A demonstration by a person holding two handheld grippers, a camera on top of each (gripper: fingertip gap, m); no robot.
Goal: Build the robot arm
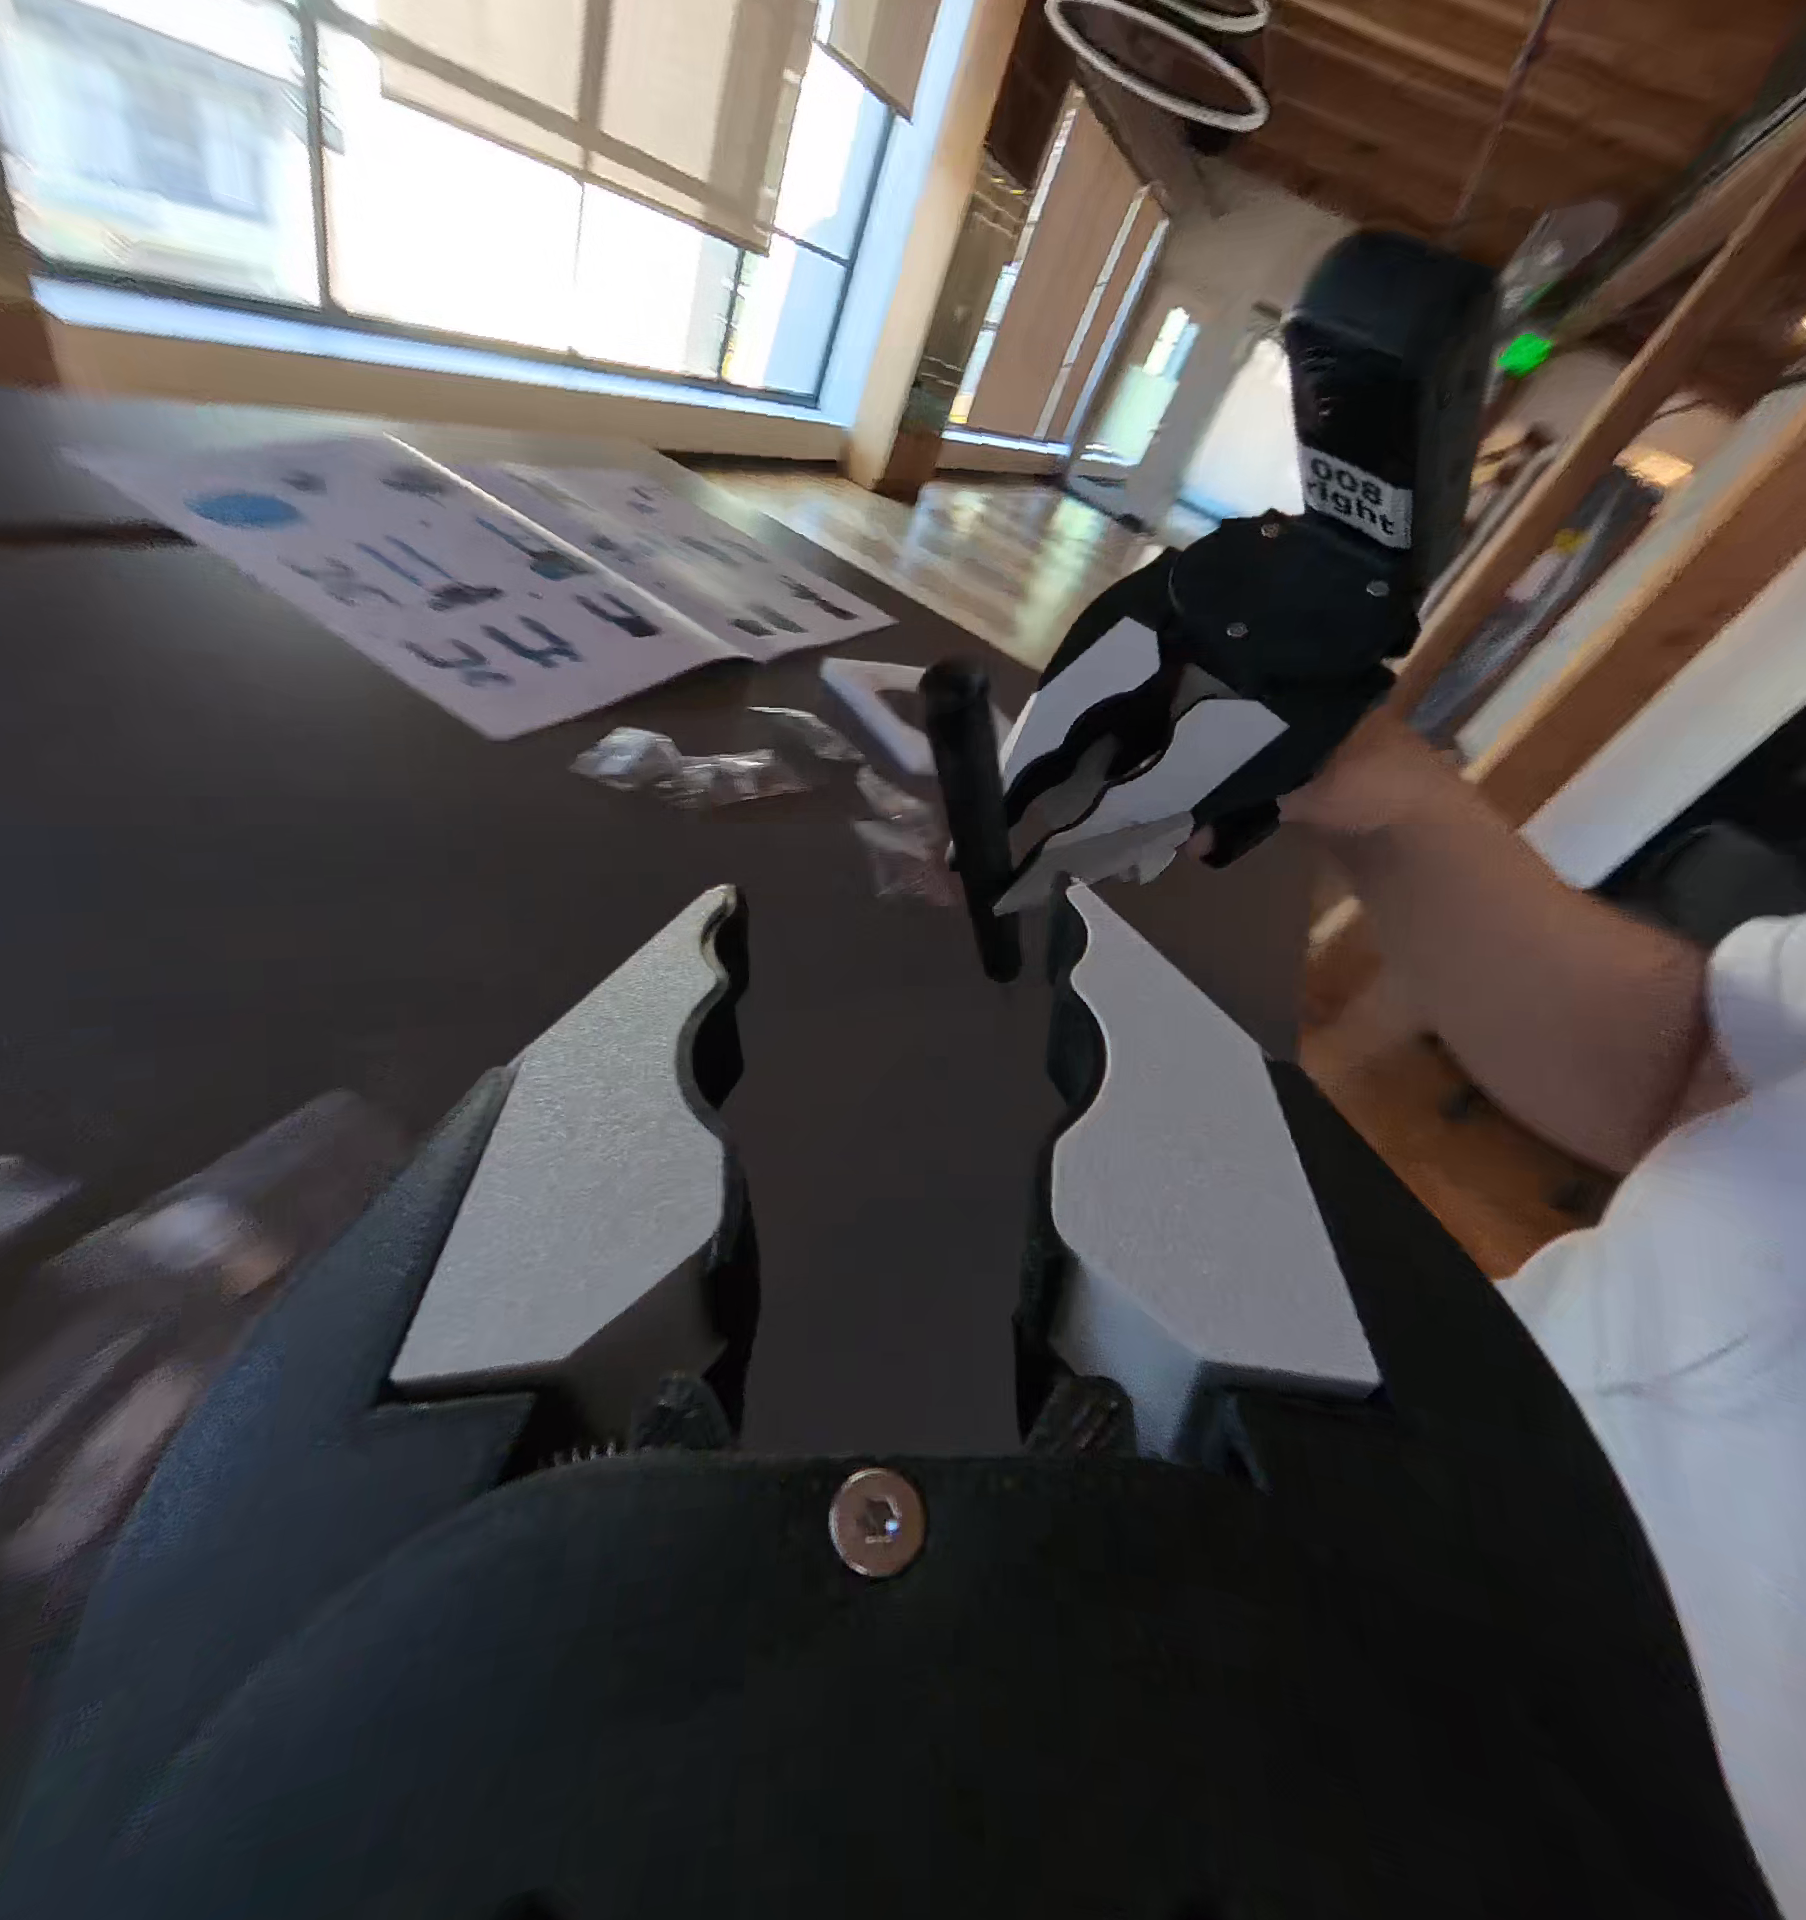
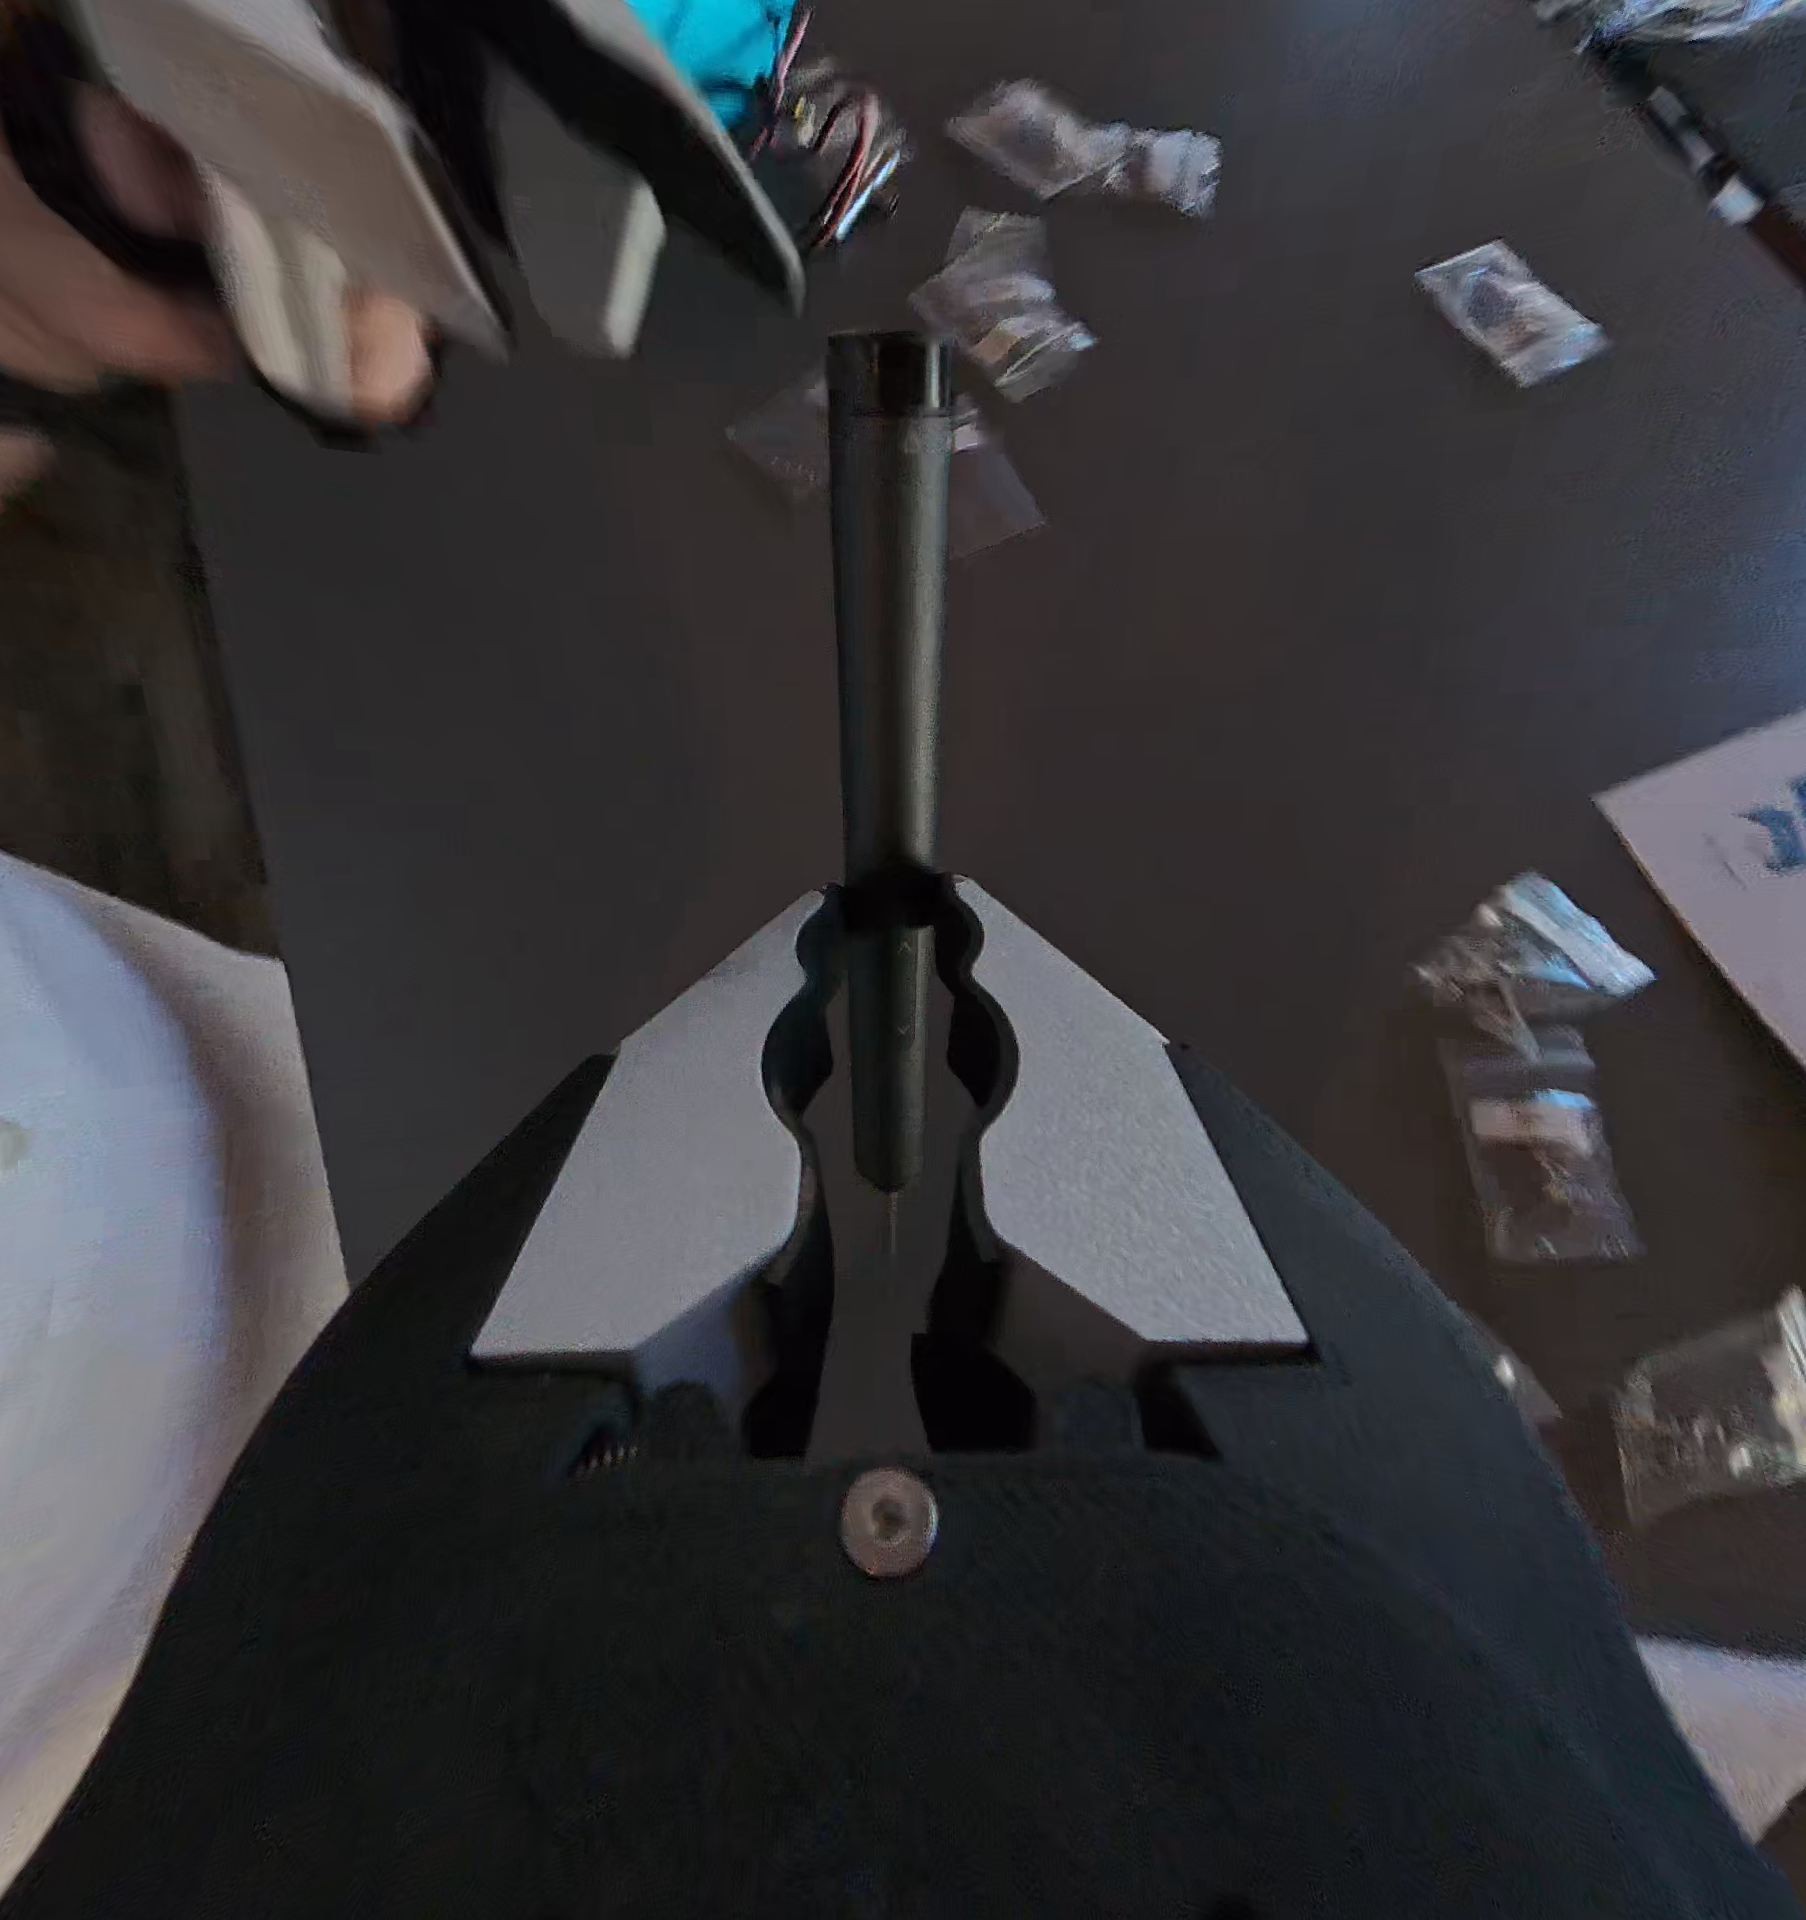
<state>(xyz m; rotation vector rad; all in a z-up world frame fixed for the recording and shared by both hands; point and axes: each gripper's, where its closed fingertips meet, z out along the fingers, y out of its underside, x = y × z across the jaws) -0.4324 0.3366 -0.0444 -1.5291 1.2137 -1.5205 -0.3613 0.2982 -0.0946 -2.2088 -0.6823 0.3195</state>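
Driver pinched in right gripper, left gripper free

Right gripper (image 2: pixel 886 904): clenched on a slim black driver (image 2: pixel 886 665). Jaws pinch it near its pointed end, at the very tips of the fingers. Fine bit points back toward my wrist, between the fingers; the capped butt end runs forward, straight along the gripper's own line. Long axis of the tool and long axis of the gripper match.

Left gripper (image 1: pixel 899 914): released, jaws spread, nothing between them. In the left wrist view the driver (image 1: pixel 966 810) stands steeply over the table (image 1: pixel 255 883), just ahead and slightly right of my left fingertips, close but apart from them. The right gripper (image 1: pixel 1044 831) grips it from the right side.

Around: dark table, clear plastic bags (image 2: pixel 1527 1081) scattered on it, most of them blurred; more bags (image 1: pixel 691 764) lie beyond the driver in the left view. White printed sheet (image 1: pixel 483 582) lies farther off, toward the windows. Small white block (image 1: pixel 868 707) behind the driver; cannot tell what it is.

Driver is off the table, carried by the right alone. Left is the nearer free gripper.
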